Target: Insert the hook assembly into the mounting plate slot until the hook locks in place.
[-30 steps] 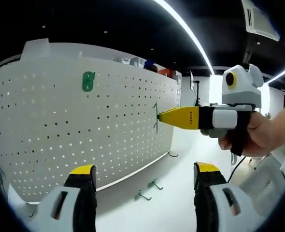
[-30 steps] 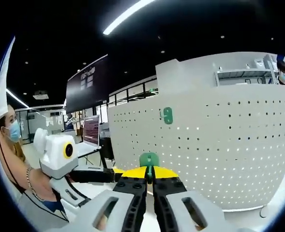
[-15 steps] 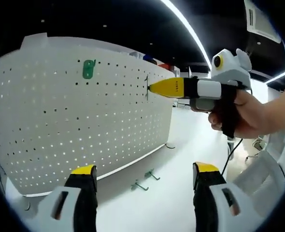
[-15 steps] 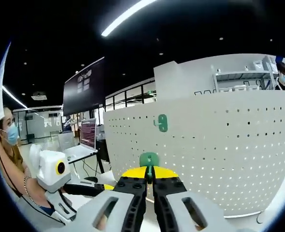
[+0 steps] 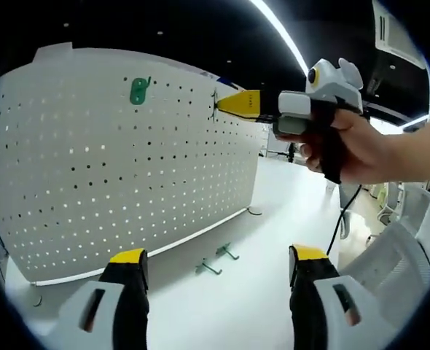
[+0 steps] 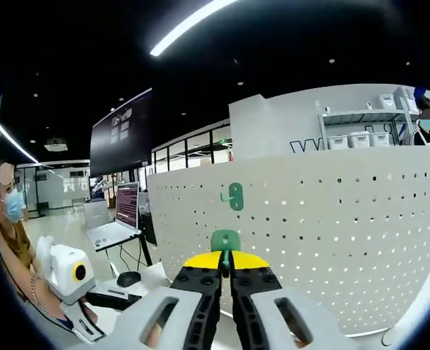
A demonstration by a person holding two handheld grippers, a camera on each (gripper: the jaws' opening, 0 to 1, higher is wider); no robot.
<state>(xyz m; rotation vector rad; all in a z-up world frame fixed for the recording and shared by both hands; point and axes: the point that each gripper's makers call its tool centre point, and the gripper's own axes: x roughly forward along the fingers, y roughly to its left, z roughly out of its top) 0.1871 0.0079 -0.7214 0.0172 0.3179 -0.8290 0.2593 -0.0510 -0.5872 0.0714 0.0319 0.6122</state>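
Observation:
A white pegboard (image 5: 113, 160) stands upright as the mounting plate, with one green hook (image 5: 138, 90) hung near its top. In the left gripper view my right gripper (image 5: 222, 103), held by a hand, has its yellow tips shut on a thin green hook (image 5: 215, 103) pressed close to the board's upper right. In the right gripper view the same green hook (image 6: 224, 240) sticks up between the shut jaws, in front of the pegboard (image 6: 331, 219) and below the hung hook (image 6: 234, 197). My left gripper (image 5: 211, 262) stands open low in its view.
Two loose green hooks (image 5: 216, 261) lie on the white table in front of the board's base. A person in a mask (image 6: 11, 211) stands at the left of the right gripper view, near a laptop (image 6: 113, 230). Shelves with bins (image 6: 361, 135) rise behind the board.
My right gripper has risen with the hook, from the board's middle right to near its top edge. The left gripper stays open and low.

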